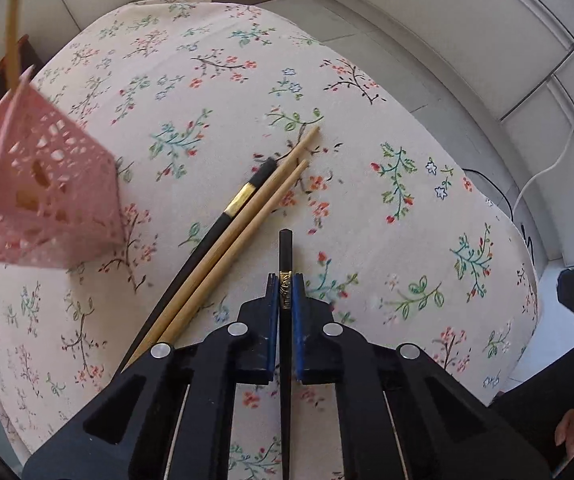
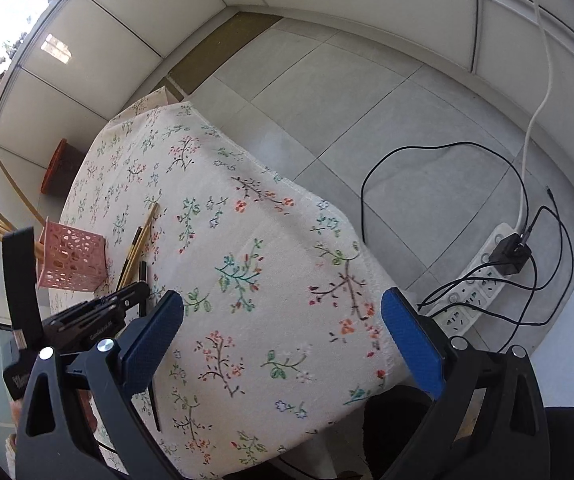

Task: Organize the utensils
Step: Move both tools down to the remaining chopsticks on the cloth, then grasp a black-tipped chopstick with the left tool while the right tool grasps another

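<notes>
My left gripper (image 1: 285, 286) is shut on a black chopstick (image 1: 285, 352) with a gold band, held above the floral tablecloth (image 1: 215, 80). Ahead and left, two wooden chopsticks (image 1: 247, 216) and another black chopstick (image 1: 223, 220) lie together on the cloth. A pink perforated basket (image 1: 47, 188) holding several wooden sticks stands at the left. My right gripper (image 2: 283, 340) is open and empty above the table's near right part. In the right wrist view the left gripper (image 2: 99, 312), the basket (image 2: 73, 256) and the lying chopsticks (image 2: 139, 248) show at the left.
The table's right edge (image 2: 327, 200) drops to a tiled floor. A power strip (image 2: 475, 292) with black and white cables lies on the floor at the right. An orange-rimmed object (image 2: 57, 164) stands beyond the table's far left.
</notes>
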Available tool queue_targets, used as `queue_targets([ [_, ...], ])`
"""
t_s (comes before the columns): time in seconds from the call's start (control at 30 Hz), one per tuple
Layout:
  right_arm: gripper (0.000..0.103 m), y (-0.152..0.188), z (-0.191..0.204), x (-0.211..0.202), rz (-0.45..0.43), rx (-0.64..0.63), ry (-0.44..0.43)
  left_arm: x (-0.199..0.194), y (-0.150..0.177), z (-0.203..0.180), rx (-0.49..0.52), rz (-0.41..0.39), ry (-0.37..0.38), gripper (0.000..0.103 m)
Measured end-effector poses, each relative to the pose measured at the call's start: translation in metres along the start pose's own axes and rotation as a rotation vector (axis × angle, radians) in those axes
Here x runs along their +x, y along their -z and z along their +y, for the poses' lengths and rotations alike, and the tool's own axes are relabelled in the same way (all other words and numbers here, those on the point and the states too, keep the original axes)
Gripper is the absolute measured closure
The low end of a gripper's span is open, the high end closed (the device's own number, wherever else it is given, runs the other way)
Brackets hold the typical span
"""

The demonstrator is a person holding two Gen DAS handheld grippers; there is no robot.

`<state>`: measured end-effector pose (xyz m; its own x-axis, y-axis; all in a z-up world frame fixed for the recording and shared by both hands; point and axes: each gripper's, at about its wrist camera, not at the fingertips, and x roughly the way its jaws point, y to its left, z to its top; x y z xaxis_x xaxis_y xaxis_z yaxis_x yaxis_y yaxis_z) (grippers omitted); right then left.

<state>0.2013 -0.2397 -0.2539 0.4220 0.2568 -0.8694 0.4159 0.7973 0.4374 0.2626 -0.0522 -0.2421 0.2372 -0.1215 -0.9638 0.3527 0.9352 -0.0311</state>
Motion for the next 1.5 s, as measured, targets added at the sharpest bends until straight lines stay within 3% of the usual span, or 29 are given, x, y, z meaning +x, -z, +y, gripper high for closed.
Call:
queue_targets([
  [0.23,0.007,-0.029,0.076,0.050,0.111,0.039,-0.020,-0.070,0.063,0.036,-0.107,-0.170,0.085,0.097],
  [0.3,0.011,-0.038,0.093,0.069,0.159,0.063,-0.003,-0.089,0.075,0.041,-0.115,-0.220,0.095,0.097],
  [0.37,0.032,-0.044,0.104,0.085,0.192,0.088,0.019,-0.105,0.091,0.051,-0.130,-0.265,0.114,0.097],
  [0.47,0.050,-0.052,0.112,0.100,0.195,0.121,0.046,-0.117,0.097,0.057,-0.145,-0.307,0.144,0.097],
  [0.63,0.058,-0.058,0.122,0.113,0.176,0.131,0.067,-0.132,0.097,0.064,-0.150,-0.348,0.190,0.097],
  [0.67,0.066,-0.057,0.125,0.112,0.168,0.124,0.064,-0.135,0.098,0.066,-0.150,-0.357,0.200,0.097],
  [0.83,0.078,-0.055,0.140,0.107,0.112,0.114,-0.049,-0.140,0.104,0.070,-0.156,-0.372,0.213,0.096],
  [1.07,0.082,-0.054,0.146,0.135,0.148,0.099,-0.047,-0.136,0.103,0.075,-0.175,-0.362,0.226,0.096],
  [1.2,0.082,-0.049,0.156,0.135,0.188,0.053,0.022,-0.135,0.102,0.076,-0.176,-0.357,0.228,0.096],
  [1.5,0.065,-0.030,0.170,0.135,0.217,0.060,0.058,-0.140,0.105,0.084,-0.203,-0.374,0.237,0.096],
])
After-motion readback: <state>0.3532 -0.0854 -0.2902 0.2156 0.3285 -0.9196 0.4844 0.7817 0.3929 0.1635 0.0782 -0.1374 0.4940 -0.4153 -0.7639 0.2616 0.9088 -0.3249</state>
